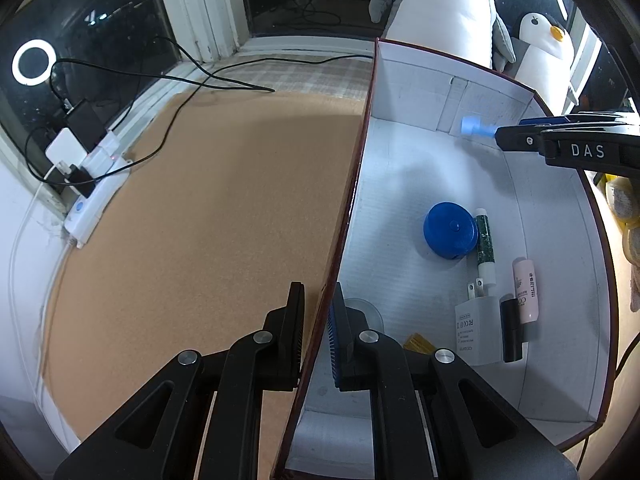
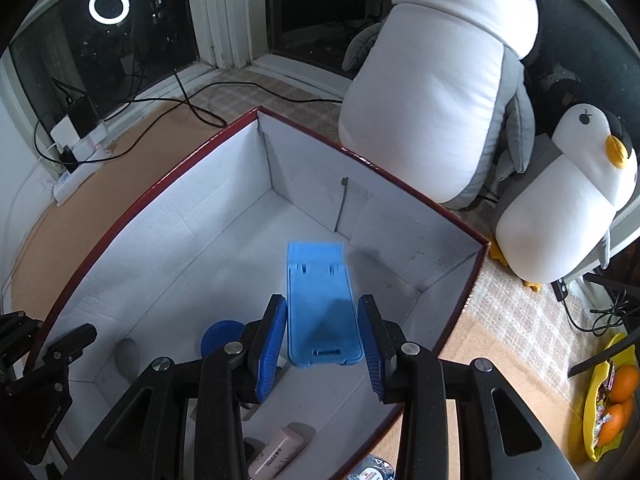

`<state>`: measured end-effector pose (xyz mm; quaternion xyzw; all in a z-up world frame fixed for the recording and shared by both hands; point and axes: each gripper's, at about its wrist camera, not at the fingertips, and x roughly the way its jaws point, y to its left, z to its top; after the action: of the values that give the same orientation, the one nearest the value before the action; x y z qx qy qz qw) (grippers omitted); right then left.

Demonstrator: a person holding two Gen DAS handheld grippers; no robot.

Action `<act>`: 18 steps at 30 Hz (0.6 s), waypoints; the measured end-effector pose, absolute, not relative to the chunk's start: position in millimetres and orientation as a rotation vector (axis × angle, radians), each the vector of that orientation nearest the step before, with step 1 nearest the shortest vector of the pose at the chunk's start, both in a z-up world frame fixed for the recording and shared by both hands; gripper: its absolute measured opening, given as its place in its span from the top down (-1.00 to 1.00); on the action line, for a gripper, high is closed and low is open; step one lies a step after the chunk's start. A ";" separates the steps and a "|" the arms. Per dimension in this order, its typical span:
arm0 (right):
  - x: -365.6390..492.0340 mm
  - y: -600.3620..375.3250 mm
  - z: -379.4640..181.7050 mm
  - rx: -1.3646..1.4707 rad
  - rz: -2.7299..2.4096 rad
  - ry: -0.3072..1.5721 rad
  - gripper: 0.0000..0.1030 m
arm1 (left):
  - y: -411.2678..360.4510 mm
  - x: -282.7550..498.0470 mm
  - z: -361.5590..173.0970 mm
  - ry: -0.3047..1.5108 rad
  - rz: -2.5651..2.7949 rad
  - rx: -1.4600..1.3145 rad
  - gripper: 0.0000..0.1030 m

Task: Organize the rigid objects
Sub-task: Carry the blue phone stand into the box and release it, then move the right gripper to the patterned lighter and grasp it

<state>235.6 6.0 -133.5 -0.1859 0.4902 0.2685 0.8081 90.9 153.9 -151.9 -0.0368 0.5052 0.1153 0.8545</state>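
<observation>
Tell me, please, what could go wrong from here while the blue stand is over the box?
1. The blue stand sits between the right gripper fingers with gaps at both sides; if unheld, it may drop askew.
2. Below lie the blue disc, green tube and charger; a drop could knock them.
3. The left gripper straddles the box wall; any tug could shift the box.

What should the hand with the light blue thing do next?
Probably lower it a little further into the box, then let go. The right gripper has the light blue stand between its fingers, above bare white floor, while the left gripper straddles the box wall, seemingly steadying it.
</observation>
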 end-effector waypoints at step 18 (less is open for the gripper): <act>191.3 -65.6 -81.6 -0.222 0.565 0.990 0.11 | 152.2 87.7 -151.9 1.056 0.234 -0.074 0.81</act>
<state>191.3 -65.6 -81.6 -0.1048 0.4677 0.2668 0.8361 87.7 152.2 -151.9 -0.0352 0.5023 0.1114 0.8567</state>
